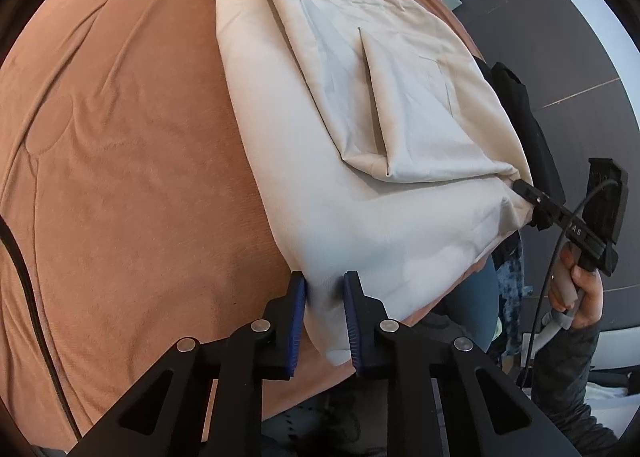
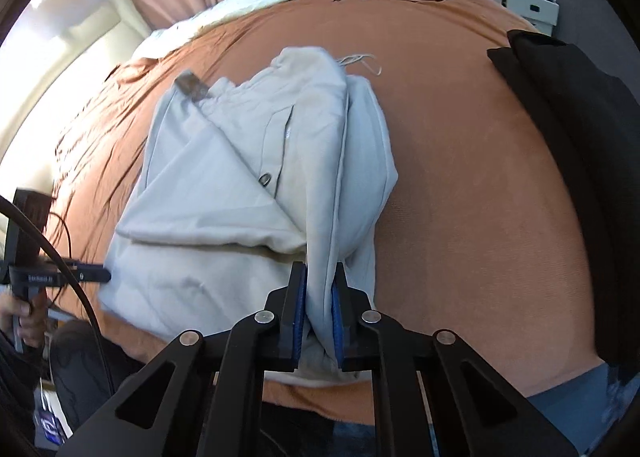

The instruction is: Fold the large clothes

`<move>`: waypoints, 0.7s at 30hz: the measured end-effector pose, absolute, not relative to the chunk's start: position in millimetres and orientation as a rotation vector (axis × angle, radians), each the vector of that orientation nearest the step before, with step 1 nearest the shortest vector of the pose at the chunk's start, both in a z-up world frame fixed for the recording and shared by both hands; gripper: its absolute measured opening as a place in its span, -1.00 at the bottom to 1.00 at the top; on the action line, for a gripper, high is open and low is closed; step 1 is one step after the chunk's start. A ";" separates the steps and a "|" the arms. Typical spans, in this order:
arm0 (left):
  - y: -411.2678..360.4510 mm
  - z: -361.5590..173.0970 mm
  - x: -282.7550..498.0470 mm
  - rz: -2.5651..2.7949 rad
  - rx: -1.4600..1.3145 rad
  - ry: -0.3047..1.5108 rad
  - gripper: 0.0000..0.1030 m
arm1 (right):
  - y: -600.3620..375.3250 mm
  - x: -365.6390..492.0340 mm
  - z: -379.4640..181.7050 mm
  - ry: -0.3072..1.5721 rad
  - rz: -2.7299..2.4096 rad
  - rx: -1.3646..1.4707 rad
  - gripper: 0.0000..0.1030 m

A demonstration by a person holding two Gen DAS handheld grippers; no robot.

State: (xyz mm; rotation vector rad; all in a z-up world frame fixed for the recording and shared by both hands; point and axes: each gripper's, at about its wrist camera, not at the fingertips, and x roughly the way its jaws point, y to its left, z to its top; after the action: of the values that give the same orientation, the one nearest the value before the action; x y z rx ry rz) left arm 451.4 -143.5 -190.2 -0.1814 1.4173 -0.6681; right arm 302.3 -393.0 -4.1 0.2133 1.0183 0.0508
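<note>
Both fingers are pinching the near hem of the cream garment, and its long axis is running away from me up the bed.

In the left wrist view I am gripping the lower corner of the cream garment [image 1: 360,129] with the left gripper [image 1: 325,321], fingers closed on the cloth at bottom centre; the right gripper [image 1: 532,199] is biting the same edge at centre right. In the right wrist view its fingers [image 2: 299,309] are pressing a bunched fold at bottom centre. The garment is lying half folded on the orange bed [image 2: 460,185], stretching toward the top of the frame, both hands at the near end.
</note>
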 end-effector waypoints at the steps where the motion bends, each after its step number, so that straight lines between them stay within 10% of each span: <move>1: -143.6 -190.5 451.5 -0.669 -0.183 1.416 -0.60 | -393.4 302.4 -4.9 1.031 0.043 0.214 -0.83; 21: -144.7 -182.1 457.4 -0.698 -0.085 1.416 -0.66 | -414.9 261.6 -23.5 1.038 0.040 0.299 -0.95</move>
State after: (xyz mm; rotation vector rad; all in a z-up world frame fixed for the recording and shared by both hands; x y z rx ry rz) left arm 457.4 -144.7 -182.1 -0.0855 1.4165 -0.6979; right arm 261.6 -414.9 -23.5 0.2993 1.0380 0.0399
